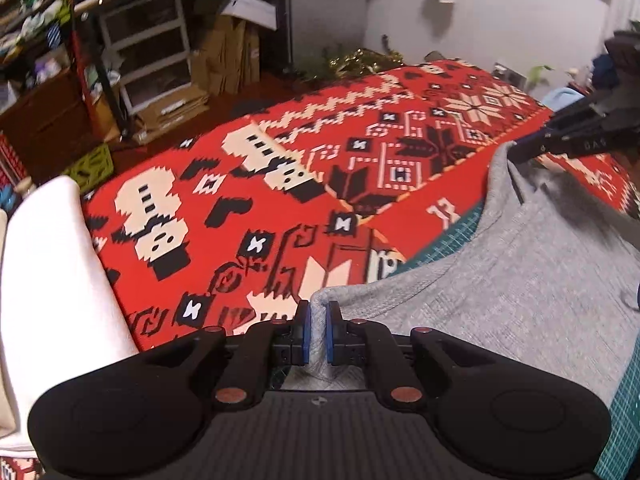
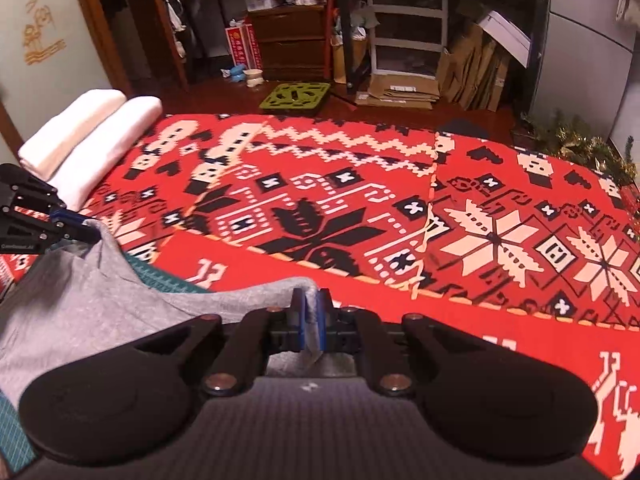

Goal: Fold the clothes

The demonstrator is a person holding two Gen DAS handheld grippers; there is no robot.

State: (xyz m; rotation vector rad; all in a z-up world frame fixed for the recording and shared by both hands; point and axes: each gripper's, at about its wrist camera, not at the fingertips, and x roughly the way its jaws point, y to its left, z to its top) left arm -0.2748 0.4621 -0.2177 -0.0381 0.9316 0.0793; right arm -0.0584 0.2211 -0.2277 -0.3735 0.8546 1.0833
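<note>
Grey garment [image 1: 520, 280], lifted over the red patterned blanket [image 1: 280, 200], is clamped at its edge by my left gripper [image 1: 319, 330] and right gripper [image 2: 310, 326]; I'd keep both level and taut while folding.

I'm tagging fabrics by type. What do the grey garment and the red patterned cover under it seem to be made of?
The grey garment looks like soft heathered jersey knit, matte: flecked grey, draping in loose folds where both grippers pinch it. The red patterned cover seems a flat woven or printed cloth, matte; its blocky, pixel-like motifs suggest weaving, though blur leaves that open.
</note>
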